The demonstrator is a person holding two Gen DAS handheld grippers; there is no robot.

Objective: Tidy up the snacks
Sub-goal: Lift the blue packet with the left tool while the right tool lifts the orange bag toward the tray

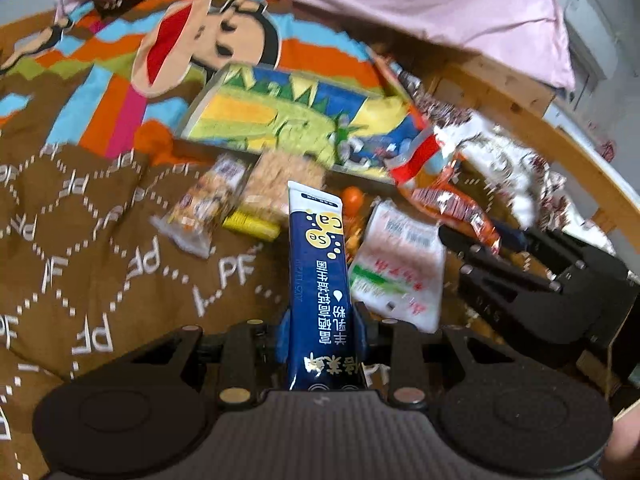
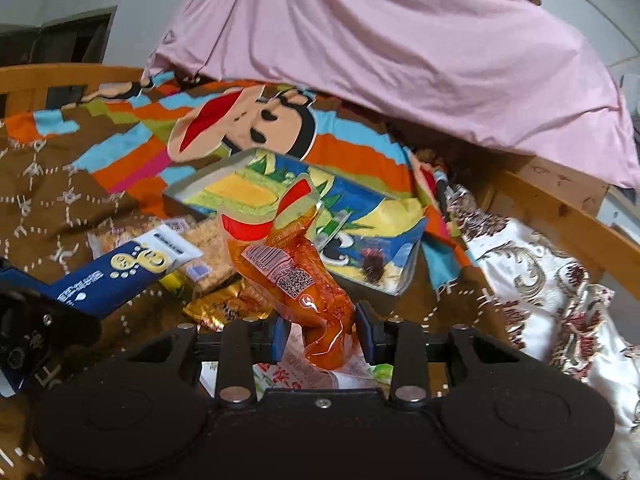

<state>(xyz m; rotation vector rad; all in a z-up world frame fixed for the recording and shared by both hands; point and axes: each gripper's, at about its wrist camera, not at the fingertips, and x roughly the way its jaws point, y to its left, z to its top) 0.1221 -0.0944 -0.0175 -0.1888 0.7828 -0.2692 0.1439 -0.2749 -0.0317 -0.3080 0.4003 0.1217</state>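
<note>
Left gripper (image 1: 320, 332) clamped on dark-blue foil stick sachet (image 1: 318, 272); right gripper (image 2: 320, 332) clamped on orange clear-plastic sausage pack (image 2: 296, 276). Both held short of the shallow cartoon-printed cardboard box (image 2: 200, 190). Carry each over its rim, lower, then release separately.

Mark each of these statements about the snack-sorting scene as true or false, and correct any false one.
1. The left gripper holds a dark blue sachet. True.
2. The right gripper is empty. False: it is shut on an orange vacuum-packed snack.
3. The colourful box lies on the brown patterned blanket. True.
4. The pink sheet covers the box. False: it lies bunched behind the box, which is uncovered.
5. No snacks are left on the blanket. False: several packets, including a white packet, lie there.
</note>
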